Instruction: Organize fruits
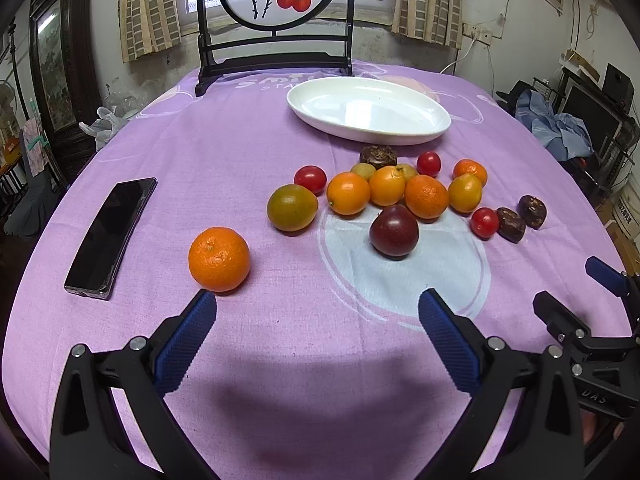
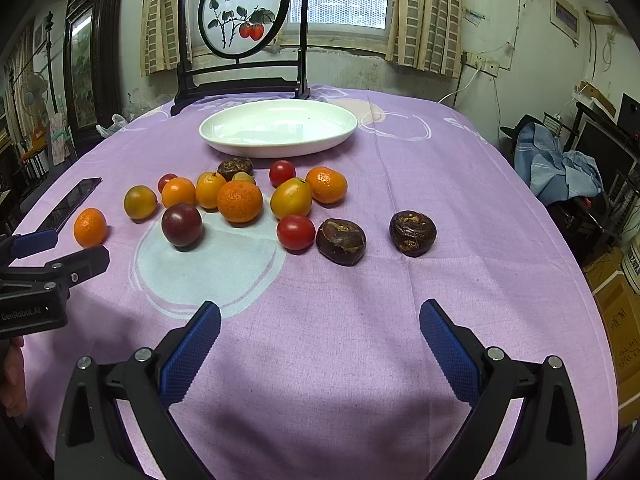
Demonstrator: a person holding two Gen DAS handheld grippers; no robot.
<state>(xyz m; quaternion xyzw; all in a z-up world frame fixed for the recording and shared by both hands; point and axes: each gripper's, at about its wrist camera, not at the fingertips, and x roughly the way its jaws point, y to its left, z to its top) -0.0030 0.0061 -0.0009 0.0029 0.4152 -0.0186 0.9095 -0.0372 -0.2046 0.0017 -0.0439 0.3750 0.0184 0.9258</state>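
Both grippers hang low over the near side of a round table under a purple tablecloth. The left gripper has its blue-padded fingers spread wide with nothing between them; the tip of its left finger sits just short of a lone mandarin, which lies apart from the other fruit. The right gripper is likewise spread wide and holds nothing, with bare cloth between its fingers.

The rest of the fruit lies in a loose cluster on the cloth, between the grippers and an oval white dish that has nothing in it. Nearest in the cluster is a dark purple plum-like fruit on a pale circle printed on the cloth. Behind it several orange and yellow citrus fruits touch one another, with a greenish-orange one at the left end. Cherry tomatoes are scattered among them. Two wrinkled dark brown fruits sit on the right, slightly apart from each other; what they are is hard to say.

A black smartphone lies left of the lone mandarin. A dark-framed round screen painted with persimmons stands at the table's far edge.
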